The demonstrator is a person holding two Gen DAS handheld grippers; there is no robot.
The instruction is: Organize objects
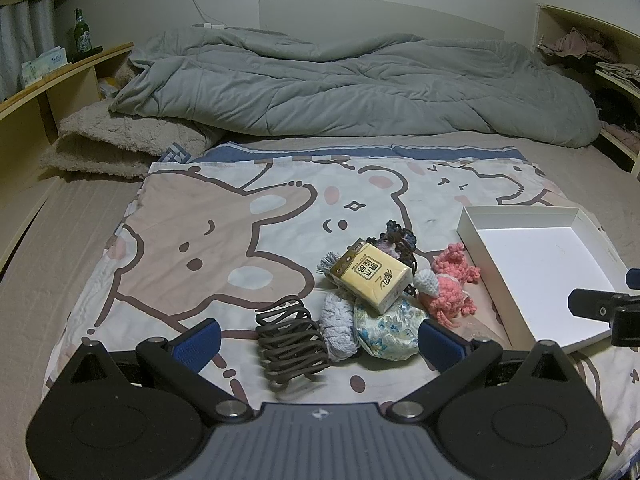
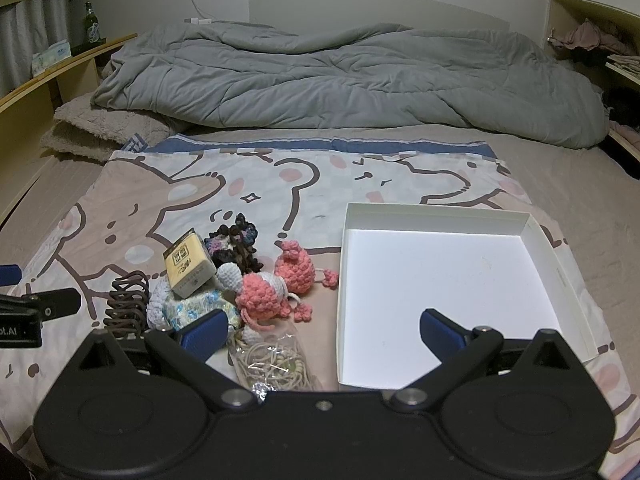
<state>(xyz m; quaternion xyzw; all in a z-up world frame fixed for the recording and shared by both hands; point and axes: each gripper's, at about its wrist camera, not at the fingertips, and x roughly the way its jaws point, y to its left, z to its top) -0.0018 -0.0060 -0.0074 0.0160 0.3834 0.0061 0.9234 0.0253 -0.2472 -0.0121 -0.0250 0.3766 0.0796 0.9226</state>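
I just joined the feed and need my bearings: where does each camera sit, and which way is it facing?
Left wrist: on the left gripper, low over the cartoon-print sheet, facing the headboard; its open blue-padded fingers frame the brown wire hair claw.
Right wrist: on the right gripper, facing likewise, fingers open before the empty white cardboard tray.
Shared: the yellow tissue pack, pink crochet toys, tray; each sees the other gripper.

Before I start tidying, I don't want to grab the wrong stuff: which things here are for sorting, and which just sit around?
For the job: white box, tissue pack, hair clip, pink knitted toys, dark knitted flower, floral pouch, bag of rubber bands.

Just lying about: grey duvet, green bottle, clothes on the shelf.
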